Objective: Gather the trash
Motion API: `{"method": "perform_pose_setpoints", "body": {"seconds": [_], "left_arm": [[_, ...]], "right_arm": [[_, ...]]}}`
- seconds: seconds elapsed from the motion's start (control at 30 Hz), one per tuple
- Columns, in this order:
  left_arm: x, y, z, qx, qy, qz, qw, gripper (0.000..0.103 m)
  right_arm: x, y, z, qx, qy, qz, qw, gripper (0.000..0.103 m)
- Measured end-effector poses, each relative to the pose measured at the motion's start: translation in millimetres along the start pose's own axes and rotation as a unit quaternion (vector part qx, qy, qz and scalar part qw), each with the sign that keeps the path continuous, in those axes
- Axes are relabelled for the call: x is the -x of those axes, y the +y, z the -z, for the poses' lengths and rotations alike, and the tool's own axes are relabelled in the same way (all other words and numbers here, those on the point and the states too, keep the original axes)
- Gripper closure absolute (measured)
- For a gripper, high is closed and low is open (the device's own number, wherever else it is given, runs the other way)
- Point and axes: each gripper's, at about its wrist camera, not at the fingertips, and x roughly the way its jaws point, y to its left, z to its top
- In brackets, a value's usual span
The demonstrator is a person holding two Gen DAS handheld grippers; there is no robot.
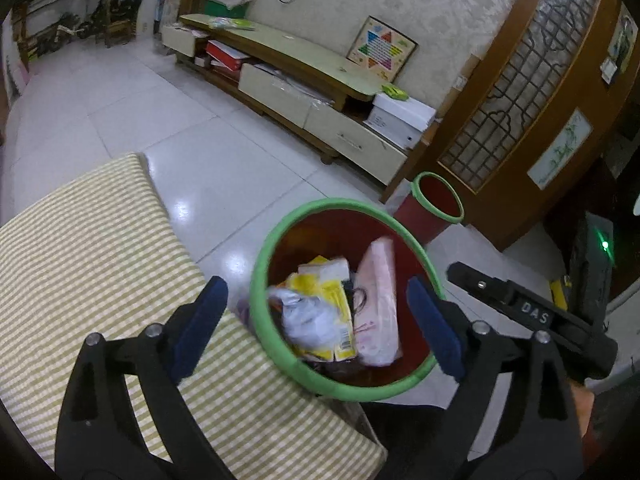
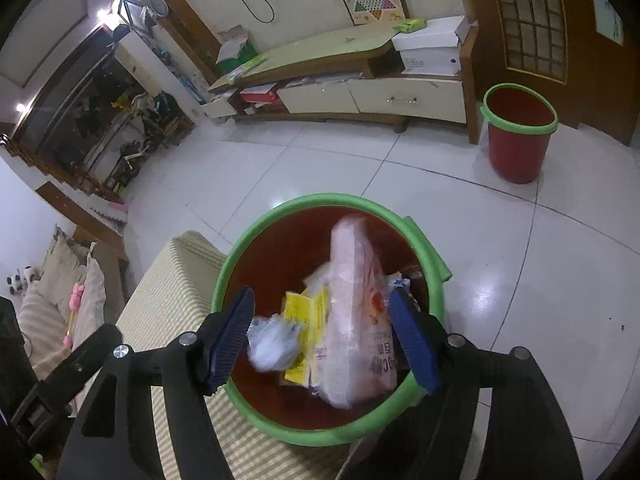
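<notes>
A red bin with a green rim [image 1: 260,280] [image 2: 224,280] stands beside a striped cushion. In it lie a pink plastic bag [image 1: 378,300] [image 2: 356,320], a yellow package [image 1: 332,300] [image 2: 304,320] and a crumpled white bag [image 1: 308,320] [image 2: 272,342], which is blurred. My left gripper [image 1: 318,322] hangs open over the bin's mouth, holding nothing. My right gripper [image 2: 320,338] is open above the same bin. The pink bag stands between its blue pads, close to the right one, and is not pinched.
A second red bin with a green rim [image 1: 436,204] [image 2: 516,140] stands by a wooden door. The striped cushion [image 1: 100,260] [image 2: 180,280] lies to the left. A low TV cabinet [image 1: 300,76] [image 2: 360,80] lines the far wall across a white tiled floor [image 1: 120,100].
</notes>
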Motion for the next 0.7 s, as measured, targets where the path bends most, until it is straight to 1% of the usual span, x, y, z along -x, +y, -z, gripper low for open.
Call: {"method": "perform_pose_setpoints", "body": {"seconds": [0.07, 0.1, 0.13, 0.17, 0.2, 0.27, 0.33, 0.47, 0.57, 0.63, 0.67, 0.7], "left_arm": [[13, 5, 1, 0.004, -0.01, -0.01, 0.9999, 0.012], [23, 7, 2, 0.006, -0.019, -0.016, 0.9997, 0.011], [30, 8, 1, 0.007, -0.026, -0.023, 0.9994, 0.009], [44, 10, 2, 0.006, -0.042, -0.035, 0.9985, 0.005], [60, 12, 4, 0.003, -0.062, -0.049, 0.9969, 0.005], [81, 16, 5, 0.0, -0.085, -0.071, 0.9939, 0.005], [107, 23, 8, 0.005, -0.107, -0.095, 0.9897, 0.005], [146, 40, 16, 0.019, -0.136, -0.143, 0.9801, 0.005], [171, 49, 23, 0.024, -0.156, -0.152, 0.9756, 0.005], [185, 56, 25, 0.032, -0.169, -0.163, 0.9715, 0.005], [193, 58, 27, 0.034, -0.182, -0.169, 0.968, 0.005], [201, 60, 30, 0.03, -0.193, -0.177, 0.9647, 0.005]], "right_arm": [[8, 9, 7, 0.015, -0.005, 0.005, 1.0, 0.033], [11, 13, 10, 0.024, -0.01, 0.009, 1.0, 0.029], [15, 19, 13, 0.033, -0.014, 0.013, 0.999, 0.028], [22, 30, 20, 0.047, -0.021, 0.015, 0.999, 0.027], [24, 36, 22, 0.055, -0.024, 0.015, 0.998, 0.026], [33, 58, 33, 0.081, -0.032, 0.013, 0.996, 0.024], [42, 82, 45, 0.111, -0.042, 0.007, 0.993, 0.018], [56, 122, 62, 0.156, -0.069, -0.011, 0.985, 0.015], [66, 146, 73, 0.169, -0.09, -0.039, 0.981, 0.009], [73, 157, 77, 0.172, -0.113, -0.039, 0.978, 0.007], [77, 164, 81, 0.174, -0.134, -0.027, 0.975, 0.007], [80, 168, 83, 0.177, -0.146, -0.018, 0.973, 0.007]]}}
